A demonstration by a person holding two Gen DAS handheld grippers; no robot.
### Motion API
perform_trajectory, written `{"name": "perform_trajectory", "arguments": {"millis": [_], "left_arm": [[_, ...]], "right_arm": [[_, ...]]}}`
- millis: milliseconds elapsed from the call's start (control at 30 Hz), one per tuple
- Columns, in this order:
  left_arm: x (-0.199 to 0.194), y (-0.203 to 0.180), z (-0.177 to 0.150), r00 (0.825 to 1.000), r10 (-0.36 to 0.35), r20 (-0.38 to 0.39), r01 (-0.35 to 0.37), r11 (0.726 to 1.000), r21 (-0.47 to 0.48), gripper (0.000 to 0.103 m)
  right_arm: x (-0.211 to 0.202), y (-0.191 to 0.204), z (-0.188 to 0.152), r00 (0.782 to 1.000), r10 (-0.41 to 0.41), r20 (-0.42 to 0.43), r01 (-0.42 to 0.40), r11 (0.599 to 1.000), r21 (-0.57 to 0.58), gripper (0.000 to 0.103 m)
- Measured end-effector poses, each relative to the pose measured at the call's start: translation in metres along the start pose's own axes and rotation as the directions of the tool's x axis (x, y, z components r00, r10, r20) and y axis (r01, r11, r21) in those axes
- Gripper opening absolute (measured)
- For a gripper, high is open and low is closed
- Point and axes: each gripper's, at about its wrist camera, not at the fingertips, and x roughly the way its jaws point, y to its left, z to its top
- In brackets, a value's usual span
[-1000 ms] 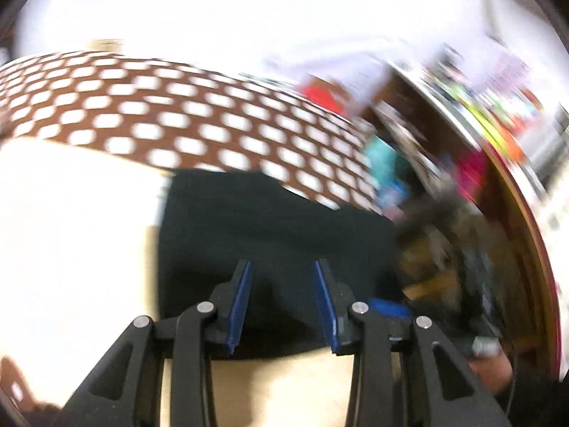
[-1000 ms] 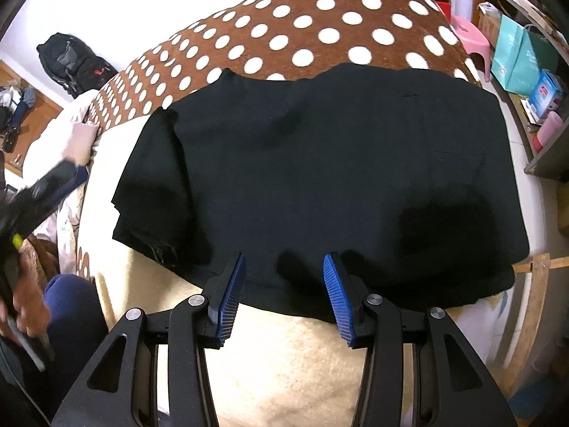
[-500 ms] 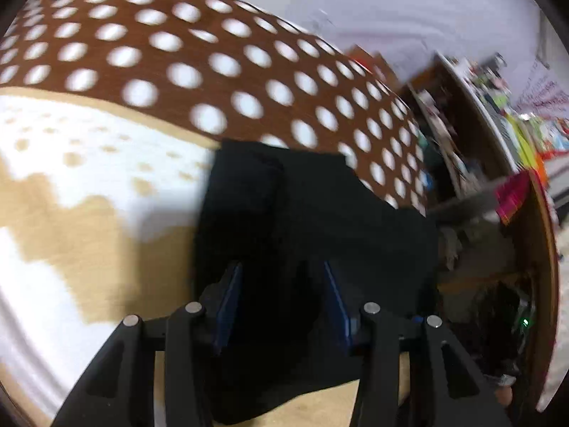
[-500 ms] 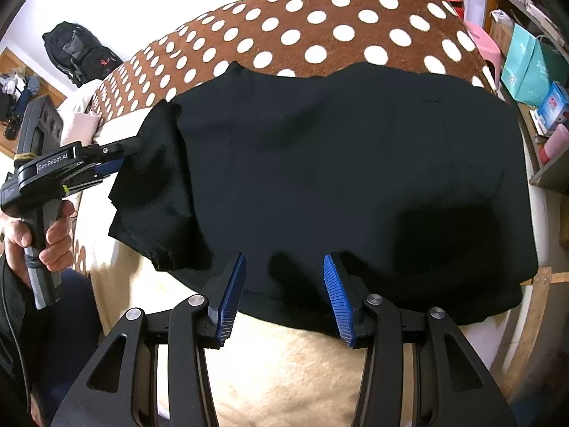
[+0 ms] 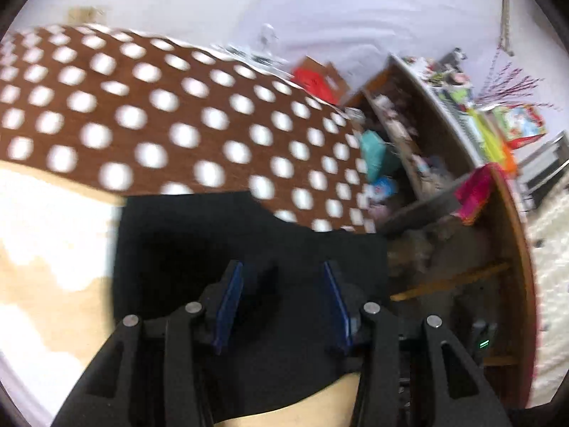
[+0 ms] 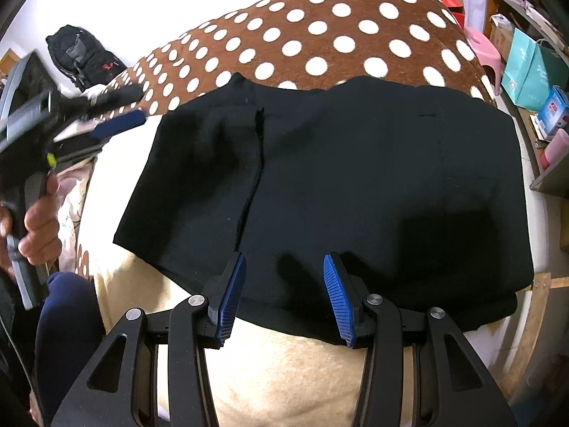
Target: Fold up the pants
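The black pants (image 6: 355,185) are seen folded into a broad block, laid flat on a bed where a cream fleece blanket (image 6: 295,366) meets a brown blanket with white dots (image 6: 320,35); the dotted blanket lies at twelve o'clock of the pants and the cream one at six o'clock. A raw folded edge is seen running down the cloth toward its seven o'clock side in the right wrist view. The right gripper (image 6: 284,291) is held over the near hem, its jaws parted with nothing pinched between the blue pads. The left gripper (image 5: 282,300) is seen above the pants (image 5: 249,256) in its own blurred view, jaws spread wide and empty; from the right wrist view the same tool (image 6: 117,114) is found at nine o'clock of the pants, just off the cloth's corner, gripped by a hand (image 6: 39,220). Shelves with boxes and bags (image 6: 533,71) are seen at two o'clock of the bed.
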Motion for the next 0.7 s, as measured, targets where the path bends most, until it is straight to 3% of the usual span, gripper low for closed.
{"name": "perform_trajectory", "arguments": {"millis": [67,233,433,467,500,533,700], "left_arm": [[-0.013,0.011,-0.011,0.996,0.092,0.009,-0.092,0.996,-0.001,0.049],[-0.021,0.035,-0.041,0.959,0.281,-0.020,-0.281,0.959,-0.015,0.049],[-0.019,0.034,-0.075,0.962,0.268,-0.060,-0.268,0.963,-0.001,0.048],[-0.017,0.031,-0.078,0.963,0.261,-0.067,-0.261,0.965,0.012,0.048],[-0.014,0.028,-0.081,0.963,0.260,-0.076,-0.258,0.966,0.030,0.048],[-0.011,0.026,-0.082,0.961,0.264,-0.084,-0.261,0.964,0.043,0.048],[0.006,0.033,-0.092,0.941,0.310,-0.138,-0.307,0.951,0.042,0.048]], "right_arm": [[0.002,0.004,0.003,1.000,0.009,0.005,-0.009,1.000,-0.006,0.047],[0.015,0.024,0.010,0.999,0.054,0.000,-0.054,0.998,-0.041,0.047],[0.041,0.044,0.010,0.995,0.083,-0.047,-0.088,0.990,-0.111,0.046],[0.043,0.048,0.014,0.996,0.085,-0.037,-0.089,0.987,-0.137,0.043],[0.044,0.052,0.018,0.996,0.081,-0.026,-0.085,0.983,-0.161,0.027],[0.047,0.055,0.026,0.998,0.069,-0.011,-0.070,0.980,-0.185,0.021],[0.059,0.056,0.067,0.998,0.056,0.041,-0.047,0.978,-0.201,0.021]]}}
